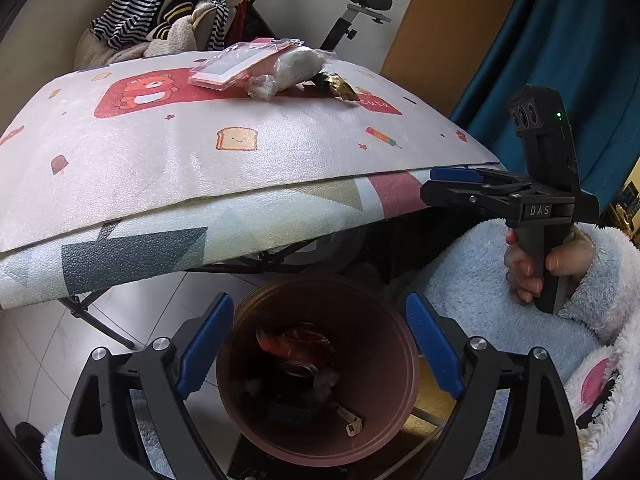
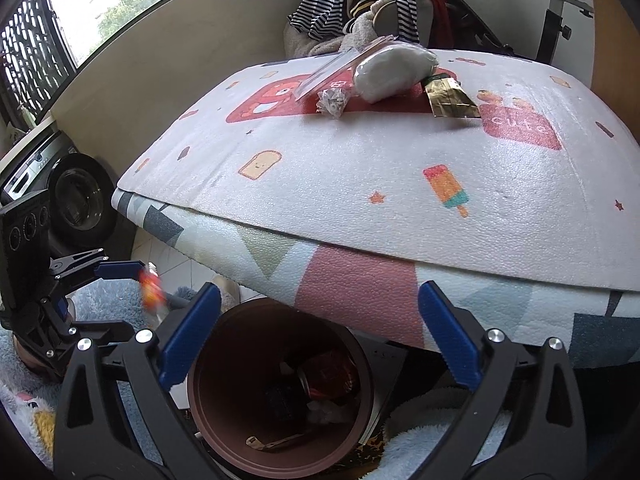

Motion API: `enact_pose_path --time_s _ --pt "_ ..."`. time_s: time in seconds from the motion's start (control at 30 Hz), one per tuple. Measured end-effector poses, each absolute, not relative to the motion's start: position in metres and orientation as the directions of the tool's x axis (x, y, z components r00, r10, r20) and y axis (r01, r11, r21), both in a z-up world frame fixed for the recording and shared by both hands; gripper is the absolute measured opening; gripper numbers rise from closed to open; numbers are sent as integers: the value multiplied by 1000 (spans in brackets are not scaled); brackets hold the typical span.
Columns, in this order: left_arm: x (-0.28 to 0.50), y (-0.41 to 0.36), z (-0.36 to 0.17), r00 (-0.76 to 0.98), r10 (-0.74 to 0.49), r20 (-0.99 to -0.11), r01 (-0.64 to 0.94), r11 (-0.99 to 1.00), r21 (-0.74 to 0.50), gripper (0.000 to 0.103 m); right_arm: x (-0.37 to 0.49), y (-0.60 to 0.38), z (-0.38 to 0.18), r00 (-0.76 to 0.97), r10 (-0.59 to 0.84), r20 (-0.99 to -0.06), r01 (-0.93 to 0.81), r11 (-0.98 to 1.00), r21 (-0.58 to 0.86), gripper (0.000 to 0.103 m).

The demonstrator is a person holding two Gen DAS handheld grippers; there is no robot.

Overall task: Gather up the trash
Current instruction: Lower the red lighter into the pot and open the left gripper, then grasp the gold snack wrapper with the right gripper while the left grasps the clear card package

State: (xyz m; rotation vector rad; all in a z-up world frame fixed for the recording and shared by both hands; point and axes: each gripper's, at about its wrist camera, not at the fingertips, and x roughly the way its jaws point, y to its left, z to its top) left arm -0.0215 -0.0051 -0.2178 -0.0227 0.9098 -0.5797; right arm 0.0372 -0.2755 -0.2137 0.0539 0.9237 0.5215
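Both the left gripper (image 1: 320,352) and right gripper (image 2: 318,340) hang released over the brown bin (image 1: 400,364), a red-orange wrapper (image 2: 151,289) apparently mid-drop; remaining trash (image 2: 452,100) on the far table needs fetching next.

On my right tongs (image 1: 456,182), seen from the left wrist, the body reads "DAS" in pale letters. The mat (image 2: 360,168) on my table carries a red patch (image 2: 520,126) with the word "cute" in white. I can read nothing else, not even on the wrappers.
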Motion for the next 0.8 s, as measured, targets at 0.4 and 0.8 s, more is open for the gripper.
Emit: enact_pose_path --time_s 0.4,0.8 --pt "-18 9 -213 536 -439 -721 390 886 -250 86 38 -275 -216 500 427 -754 -390 888 244 97" --pt "-7 17 -198 550 -409 -729 375 900 -222 86 51 -277 -206 531 366 -764 -363 913 185 97"
